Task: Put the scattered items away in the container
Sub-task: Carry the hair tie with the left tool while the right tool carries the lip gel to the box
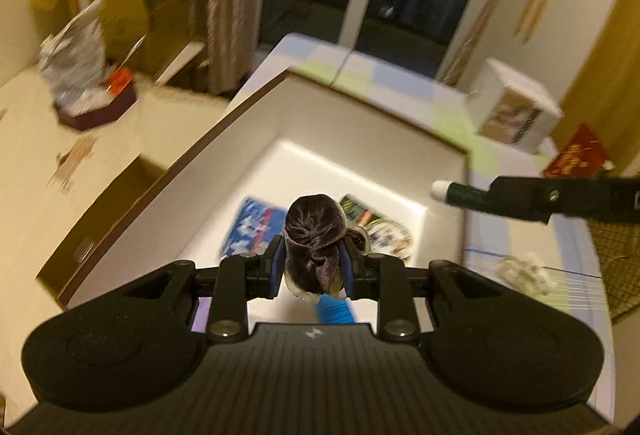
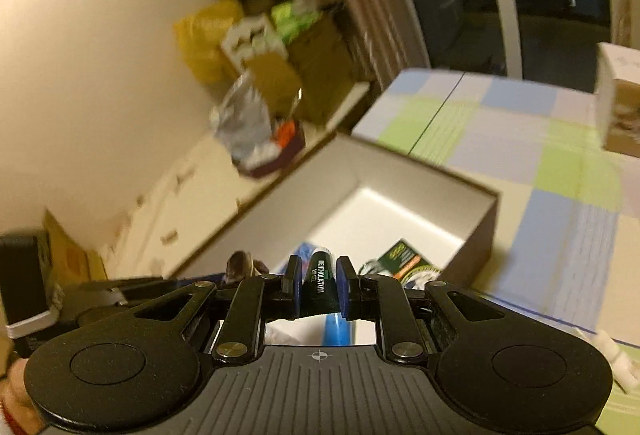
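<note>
"MENTHOLATUM" in white on the dark green lip-balm tube (image 2: 321, 285)

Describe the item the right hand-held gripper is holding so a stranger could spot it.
Find the open white cardboard box on the checked tablecloth. Above its near edge, the right hand-held gripper pinches a slim dark green lip balm tube, white-capped and printed MENTHOLATUM.
</note>
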